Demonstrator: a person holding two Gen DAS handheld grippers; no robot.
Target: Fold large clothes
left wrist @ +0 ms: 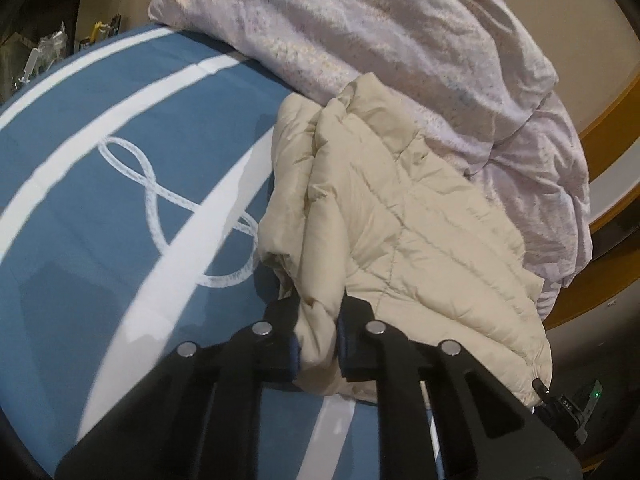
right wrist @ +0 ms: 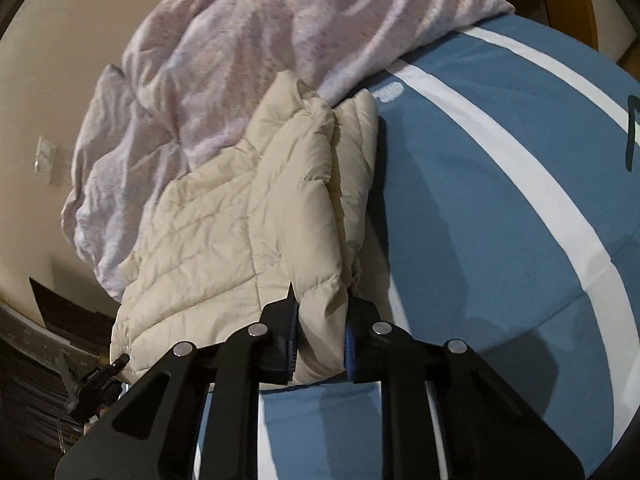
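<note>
A cream quilted puffer jacket [left wrist: 408, 216] lies folded over on a blue bed sheet with white stripes [left wrist: 80, 208]. My left gripper [left wrist: 318, 320] is shut on the jacket's near edge, a bunched fold pinched between its black fingers. In the right wrist view the same jacket [right wrist: 240, 216] lies left of centre on the blue sheet [right wrist: 500, 208]. My right gripper [right wrist: 320, 320] is shut on the jacket's near edge, with thick padded fabric squeezed between its fingers. Part of the other gripper [right wrist: 96, 380] shows at lower left.
A crumpled pale pink floral duvet [left wrist: 380, 48] lies behind and beside the jacket, also in the right wrist view [right wrist: 240, 40]. A beige wall [right wrist: 48, 60] and an orange wooden frame [left wrist: 612, 120] border the bed. Clutter [left wrist: 40, 52] sits at far left.
</note>
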